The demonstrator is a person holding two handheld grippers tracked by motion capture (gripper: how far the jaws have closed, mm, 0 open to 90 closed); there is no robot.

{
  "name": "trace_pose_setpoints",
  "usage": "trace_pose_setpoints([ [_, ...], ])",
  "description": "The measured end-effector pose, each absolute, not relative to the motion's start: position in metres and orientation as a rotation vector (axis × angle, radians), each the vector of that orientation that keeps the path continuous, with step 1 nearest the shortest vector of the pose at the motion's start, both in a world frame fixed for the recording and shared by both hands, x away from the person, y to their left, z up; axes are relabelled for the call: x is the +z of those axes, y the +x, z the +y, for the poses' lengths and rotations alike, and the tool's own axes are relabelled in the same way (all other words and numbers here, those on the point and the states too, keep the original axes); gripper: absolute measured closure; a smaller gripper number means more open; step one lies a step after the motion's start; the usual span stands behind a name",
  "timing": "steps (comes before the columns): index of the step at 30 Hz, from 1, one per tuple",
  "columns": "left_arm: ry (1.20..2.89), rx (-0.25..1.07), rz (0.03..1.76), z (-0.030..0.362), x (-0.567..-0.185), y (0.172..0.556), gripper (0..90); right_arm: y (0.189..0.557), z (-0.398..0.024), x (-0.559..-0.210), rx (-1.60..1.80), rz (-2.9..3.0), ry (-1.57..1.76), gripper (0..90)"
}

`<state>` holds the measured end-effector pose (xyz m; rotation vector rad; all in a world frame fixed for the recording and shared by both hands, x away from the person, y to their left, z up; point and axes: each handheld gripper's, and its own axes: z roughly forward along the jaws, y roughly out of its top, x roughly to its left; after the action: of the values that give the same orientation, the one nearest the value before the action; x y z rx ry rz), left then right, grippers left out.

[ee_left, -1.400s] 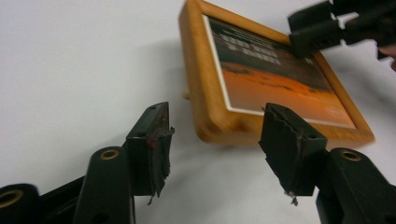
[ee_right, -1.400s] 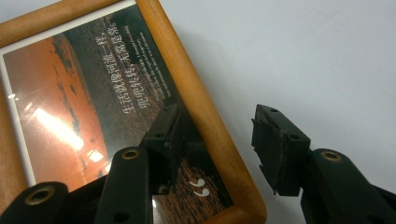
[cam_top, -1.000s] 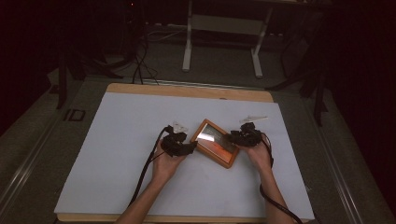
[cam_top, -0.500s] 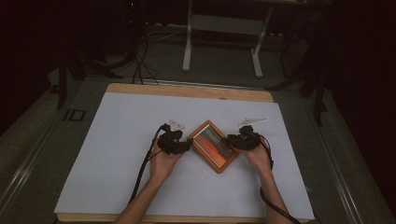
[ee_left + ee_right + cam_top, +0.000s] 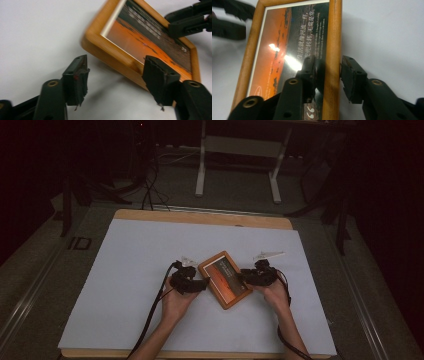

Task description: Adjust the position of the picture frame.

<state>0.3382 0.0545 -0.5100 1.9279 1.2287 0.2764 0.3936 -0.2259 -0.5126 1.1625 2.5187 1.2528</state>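
the small rectangular orange-wood picture frame with a glazed sunset print (image 5: 224, 278) lies near the middle of the white-covered worktop (image 5: 125, 270), one corner raised. judged rigid and light; the glass is fragile and slick, so grip the wooden rail only. the right claw (image 5: 327, 72), at the frame's right edge, straddles that rail, one jaw over the glass, one outside, nearly closed on it. the left claw (image 5: 115, 75), at the frame's left, stands wide apart, empty.

A wooden picture frame (image 5: 225, 279) with an orange-and-black print lies face up, skewed, on the white tabletop (image 5: 125, 270).
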Motion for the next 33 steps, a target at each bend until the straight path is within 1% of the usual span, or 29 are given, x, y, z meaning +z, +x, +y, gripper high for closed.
trace_pose_setpoints([
  [2, 1.91, 0.225, 1.225, 0.051, -0.513, 0.338, 33.5, 0.394, -0.227, -0.514, 1.267, 2.519, 1.172, 58.2],
  [4, 1.906, 0.196, 1.228, 0.048, -0.515, 0.339, 32.8, 0.396, -0.226, -0.516, 1.284, 2.53, 1.18, 52.4],
  [7, 1.904, 0.143, 1.239, 0.045, -0.519, 0.342, 29.0, 0.399, -0.224, -0.52, 1.328, 2.555, 1.205, 44.8],
  [9, 1.91, 0.057, 1.228, 0.043, -0.523, 0.344, 29.4, 0.402, -0.222, -0.522, 1.352, 2.564, 1.219, 40.1],
  [10, 1.917, 0.036, 1.22, 0.04, -0.525, 0.345, 29.1, 0.403, -0.221, -0.523, 1.358, 2.568, 1.227, 37.9],
  [12, 1.94, 0.018, 1.207, 0.034, -0.528, 0.345, 29.6, 0.404, -0.218, -0.525, 1.368, 2.579, 1.237, 36.2],
  [16, 1.953, -0.014, 1.203, 0.03, -0.53, 0.346, 28.9, 0.405, -0.217, -0.525, 1.363, 2.6, 1.268, 33.6],
  [23, 1.938, -0.044, 1.221, 0.032, -0.53, 0.348, 32.2, 0.407, -0.219, -0.528, 1.386, 2.613, 1.299, 33.7],
  [26, 1.937, -0.05, 1.219, 0.033, -0.529, 0.348, 32.9, 0.406, -0.219, -0.527, 1.373, 2.612, 1.312, 34.9],
  [33, 1.913, -0.039, 1.211, 0.034, -0.525, 0.349, 38.5, 0.403, -0.224, -0.523, 1.397, 2.586, 1.33, 38.8],
])
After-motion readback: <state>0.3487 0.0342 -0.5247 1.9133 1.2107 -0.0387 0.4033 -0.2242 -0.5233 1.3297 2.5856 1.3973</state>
